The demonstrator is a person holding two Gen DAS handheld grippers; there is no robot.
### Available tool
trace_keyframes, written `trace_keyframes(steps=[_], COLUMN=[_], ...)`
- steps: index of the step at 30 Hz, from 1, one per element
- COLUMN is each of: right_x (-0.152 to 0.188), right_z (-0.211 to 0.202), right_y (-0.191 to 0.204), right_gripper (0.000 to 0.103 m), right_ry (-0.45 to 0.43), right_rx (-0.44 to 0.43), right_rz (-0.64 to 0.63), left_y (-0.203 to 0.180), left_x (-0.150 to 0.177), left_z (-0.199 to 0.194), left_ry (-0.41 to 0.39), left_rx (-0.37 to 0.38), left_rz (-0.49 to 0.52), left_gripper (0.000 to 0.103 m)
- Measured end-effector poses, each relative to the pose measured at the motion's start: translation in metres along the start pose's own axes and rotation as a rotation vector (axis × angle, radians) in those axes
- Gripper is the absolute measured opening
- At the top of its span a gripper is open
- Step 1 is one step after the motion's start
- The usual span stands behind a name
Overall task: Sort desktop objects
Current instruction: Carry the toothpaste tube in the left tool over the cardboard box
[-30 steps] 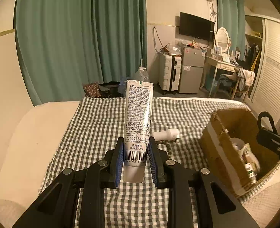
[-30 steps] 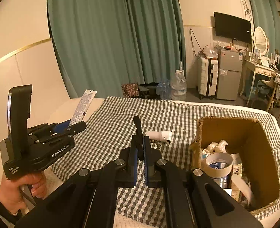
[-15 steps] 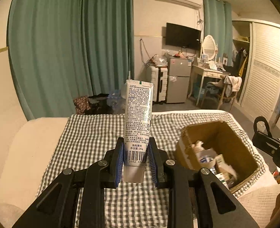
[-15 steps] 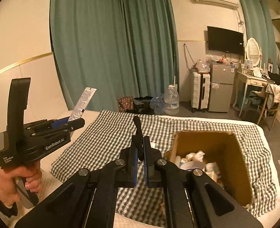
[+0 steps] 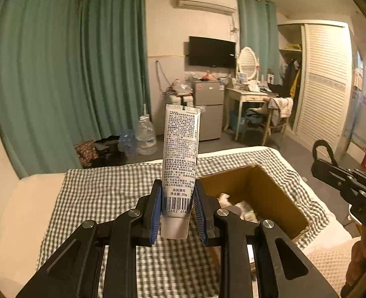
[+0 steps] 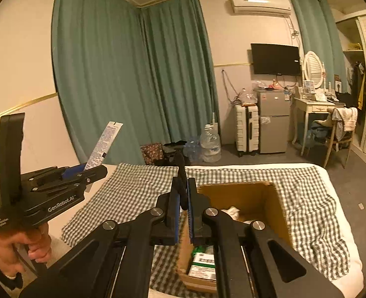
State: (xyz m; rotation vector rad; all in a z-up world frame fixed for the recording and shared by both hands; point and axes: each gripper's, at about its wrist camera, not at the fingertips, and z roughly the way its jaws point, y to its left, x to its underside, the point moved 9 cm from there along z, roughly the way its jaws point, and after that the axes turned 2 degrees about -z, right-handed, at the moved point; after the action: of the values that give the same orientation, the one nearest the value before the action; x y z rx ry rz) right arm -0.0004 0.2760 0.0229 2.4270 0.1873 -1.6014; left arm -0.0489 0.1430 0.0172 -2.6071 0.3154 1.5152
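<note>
Between the blue pads of our left gripper [image 5: 177, 207] stands a white tube [image 5: 180, 164], upright and clamped near its lower end; its back is covered in small print we cannot read, apart from "20g" above a barcode with the digits "72682 694". On the side of that same gripper, seen from the right wrist view, we read "GenRobot.AI", with the left hand [image 6: 21, 250] wrapped round the handle below. Our right gripper [image 6: 183, 198] has its jaws pressed together on a thin black looped thing [image 6: 181, 173] that sticks up past the tips; what it is we cannot tell. Just ahead and below sits an open cardboard box [image 6: 247, 193] on a green-and-white checked cloth [image 6: 133, 188], with white items and a green-labelled packet inside. Left of the box the cloth lies bare as far as its edge, where cream bedding [image 5: 31, 198] shows. Beyond the far edge of the bed is open floor, then water bottles [image 6: 209, 146] against teal curtains [image 6: 123, 79].
</note>
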Motion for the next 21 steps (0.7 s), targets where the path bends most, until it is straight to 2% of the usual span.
trace_keyframes(steps=[13,21], right_x=[0.014,0.037], right_z=[0.012,0.043], right_y=[-0.054,-0.086], right_gripper=[0.004,0.004], right_ry=[0.04,0.125], right_rx=[0.063,0.079], right_rz=[0.054,0.1], left_y=[-0.079,-0.102], left_x=[0.009,0.034], left_z=[0.055,0.101], left_ry=[0.068,0.147], left_rx=[0.087,0.12], left_rz=[0.072,0.107], left_gripper=[0.025,0.025])
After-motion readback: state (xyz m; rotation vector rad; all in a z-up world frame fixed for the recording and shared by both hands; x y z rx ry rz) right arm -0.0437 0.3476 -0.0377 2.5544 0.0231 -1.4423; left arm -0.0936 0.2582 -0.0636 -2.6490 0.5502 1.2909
